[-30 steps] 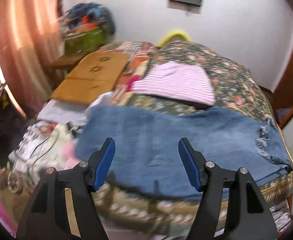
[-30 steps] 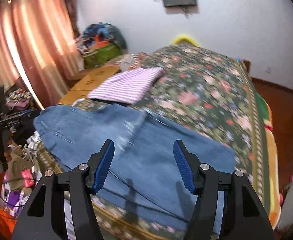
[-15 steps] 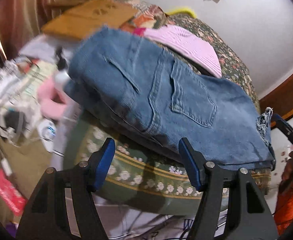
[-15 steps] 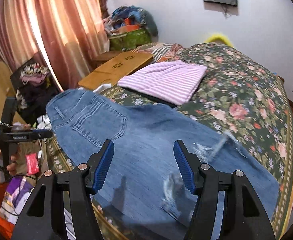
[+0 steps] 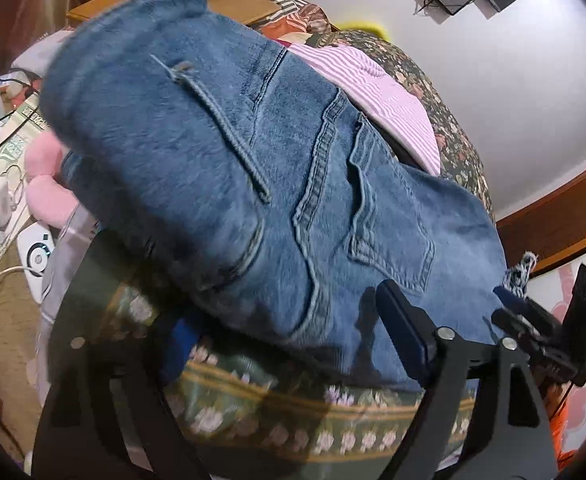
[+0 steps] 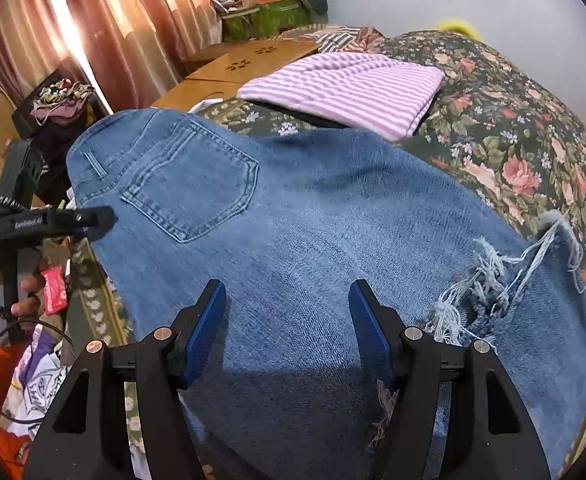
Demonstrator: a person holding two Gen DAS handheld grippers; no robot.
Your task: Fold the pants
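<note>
Jeans (image 6: 333,232) are lying flat on the flowered bedspread (image 6: 525,120), long axis running crosswise: waistband and back pocket (image 6: 197,184) toward the left, frayed knee tear (image 6: 493,284) toward the right. Left gripper (image 5: 293,344) is sitting nearest the waist end, jaws spread wide, one finger blurred under the denim edge, gripping nothing I can confirm. Right gripper (image 6: 289,332) is hovering wide over mid-leg, empty. Striped pink top (image 6: 349,88) is lying just beyond.
</note>
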